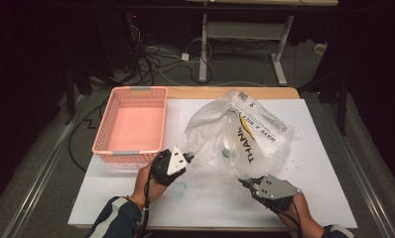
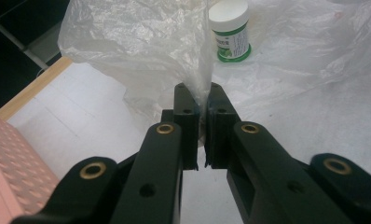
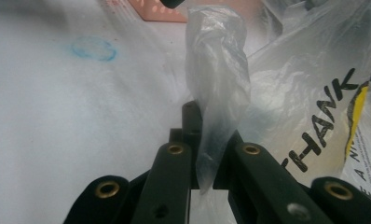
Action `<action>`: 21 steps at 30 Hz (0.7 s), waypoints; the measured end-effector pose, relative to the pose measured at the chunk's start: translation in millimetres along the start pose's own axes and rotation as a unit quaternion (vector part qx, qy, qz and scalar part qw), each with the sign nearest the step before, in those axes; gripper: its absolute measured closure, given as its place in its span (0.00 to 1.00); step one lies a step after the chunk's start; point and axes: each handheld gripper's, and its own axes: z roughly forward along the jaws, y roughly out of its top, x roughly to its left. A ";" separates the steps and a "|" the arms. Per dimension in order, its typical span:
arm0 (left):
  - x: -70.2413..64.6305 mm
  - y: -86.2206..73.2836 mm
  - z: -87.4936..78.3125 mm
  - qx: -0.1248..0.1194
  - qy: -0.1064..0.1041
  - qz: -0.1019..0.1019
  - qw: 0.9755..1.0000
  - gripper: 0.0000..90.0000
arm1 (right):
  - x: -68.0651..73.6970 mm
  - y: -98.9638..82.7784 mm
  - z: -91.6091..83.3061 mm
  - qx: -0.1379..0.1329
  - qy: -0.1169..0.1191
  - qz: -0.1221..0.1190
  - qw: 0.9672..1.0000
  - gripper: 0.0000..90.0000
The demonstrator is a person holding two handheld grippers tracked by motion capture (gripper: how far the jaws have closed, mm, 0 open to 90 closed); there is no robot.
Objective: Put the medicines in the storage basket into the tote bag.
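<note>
A crumpled translucent plastic bag [image 1: 235, 129] printed with black "THANK" lettering lies on the white table [image 1: 329, 163]. My left gripper [image 1: 189, 157] is shut on a pinch of the bag's left edge; in the left gripper view the film [image 2: 141, 42] runs up from between the jaws of the left gripper [image 2: 201, 100]. My right gripper [image 1: 242, 181] is shut on a twisted strip of the bag at its near right side, and in the right gripper view that strip [image 3: 218, 79] rises out of the right gripper [image 3: 209, 130]. A small white jar with a green label [image 2: 229, 30] stands by the bag's folds.
A pink perforated basket [image 1: 102, 134] with nothing in it sits at the table's far left, close to my left hand. A faint blue ring mark [image 1: 179, 187] is on the table between the hands. Cables and a desk frame [image 1: 245, 34] lie on the floor beyond the table.
</note>
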 end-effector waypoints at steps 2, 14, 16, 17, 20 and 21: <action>0.1 0.5 0.0 -0.002 0.005 -0.002 1.000 0.93 | -1.2 0.4 -1.5 -0.004 -0.008 0.002 1.000 1.00; 0.8 -0.5 -0.2 -0.017 0.016 -0.004 1.000 0.93 | -9.4 -0.5 -3.0 -0.013 -0.024 0.012 1.000 1.00; 0.7 -0.5 -1.2 -0.020 0.017 -0.005 1.000 0.93 | -10.1 0.1 -3.8 -0.016 -0.025 0.012 1.000 1.00; 0.8 -0.4 -2.3 -0.023 0.017 -0.005 1.000 0.93 | -10.3 0.3 -4.1 -0.016 -0.025 0.011 0.999 1.00; 1.4 0.5 -5.1 -0.031 0.019 -0.009 0.999 0.93 | -10.7 1.6 -5.7 -0.021 -0.029 0.008 0.999 1.00; 1.6 0.6 -6.2 -0.034 0.019 -0.011 0.999 0.93 | -11.0 2.1 -5.9 -0.022 -0.030 0.008 0.999 1.00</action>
